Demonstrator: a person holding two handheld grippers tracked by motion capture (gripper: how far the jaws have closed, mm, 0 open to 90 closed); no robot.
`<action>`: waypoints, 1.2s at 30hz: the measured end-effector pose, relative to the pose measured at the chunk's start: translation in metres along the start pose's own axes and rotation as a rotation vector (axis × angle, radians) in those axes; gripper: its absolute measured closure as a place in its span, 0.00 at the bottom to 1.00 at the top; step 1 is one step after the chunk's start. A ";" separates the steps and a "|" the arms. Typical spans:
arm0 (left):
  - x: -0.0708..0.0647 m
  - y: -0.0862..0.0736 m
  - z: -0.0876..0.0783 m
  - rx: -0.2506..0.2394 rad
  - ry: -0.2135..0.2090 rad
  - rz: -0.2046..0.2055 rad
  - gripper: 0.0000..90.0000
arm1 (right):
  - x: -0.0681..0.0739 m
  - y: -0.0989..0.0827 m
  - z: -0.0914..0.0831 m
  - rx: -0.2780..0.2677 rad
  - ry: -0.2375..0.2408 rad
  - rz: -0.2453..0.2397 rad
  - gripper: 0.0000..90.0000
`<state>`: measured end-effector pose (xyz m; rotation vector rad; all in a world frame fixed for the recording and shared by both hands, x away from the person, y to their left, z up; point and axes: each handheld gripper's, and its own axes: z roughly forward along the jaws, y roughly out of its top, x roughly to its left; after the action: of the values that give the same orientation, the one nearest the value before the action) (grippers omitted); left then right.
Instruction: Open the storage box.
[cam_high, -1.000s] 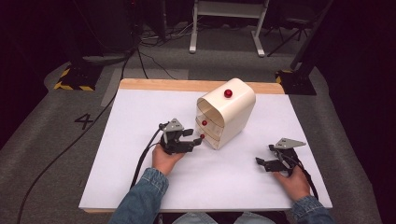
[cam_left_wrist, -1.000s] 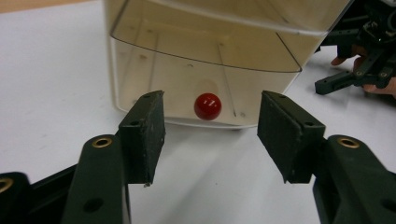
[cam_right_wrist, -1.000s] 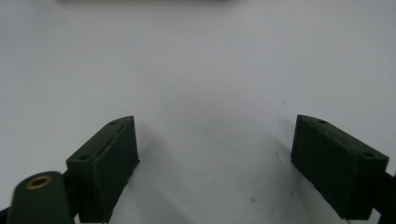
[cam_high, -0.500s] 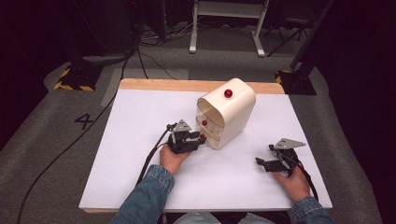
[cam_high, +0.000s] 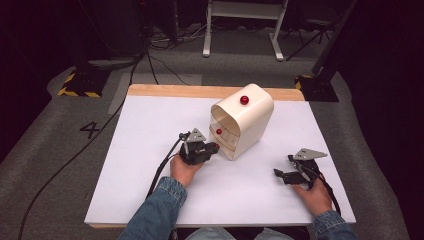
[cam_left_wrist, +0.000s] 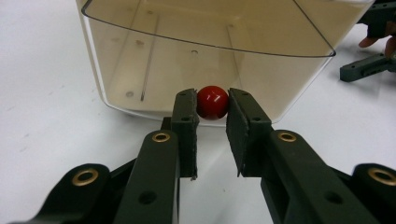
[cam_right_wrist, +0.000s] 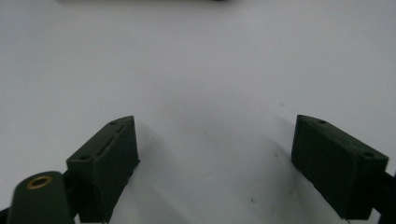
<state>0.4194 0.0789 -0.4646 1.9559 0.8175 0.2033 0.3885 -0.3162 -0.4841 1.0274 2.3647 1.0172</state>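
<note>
Left gripper (cam_left_wrist: 212, 122): two black jaws rise from the bottom edge, narrowly parted, tips on either side of a red knob (cam_left_wrist: 212, 102). Both pads appear to touch the knob; contact not certain. Knob sits at the lower front edge of a clear, cream-tinted drawer (cam_left_wrist: 205, 51), curved rim across the top. White table (cam_left_wrist: 42, 93) beneath. Upper right corner: part of the other gripper (cam_left_wrist: 366, 70), dark, resting on the table, fingertips (cam_left_wrist: 369, 42) behind it.
</note>
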 end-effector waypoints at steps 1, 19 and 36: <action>-0.001 -0.001 -0.002 0.005 0.002 0.002 0.82 | 0.000 0.000 0.000 -0.001 -0.001 -0.001 0.17; -0.009 -0.032 -0.058 0.032 0.034 0.020 0.82 | -0.001 0.000 0.000 0.002 0.010 0.007 0.17; -0.016 -0.055 -0.092 0.049 0.050 0.008 0.82 | -0.002 0.000 0.001 0.004 0.018 0.015 0.17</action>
<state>0.3394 0.1521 -0.4601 2.0074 0.8538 0.2399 0.3905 -0.3174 -0.4842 1.0426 2.3779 1.0316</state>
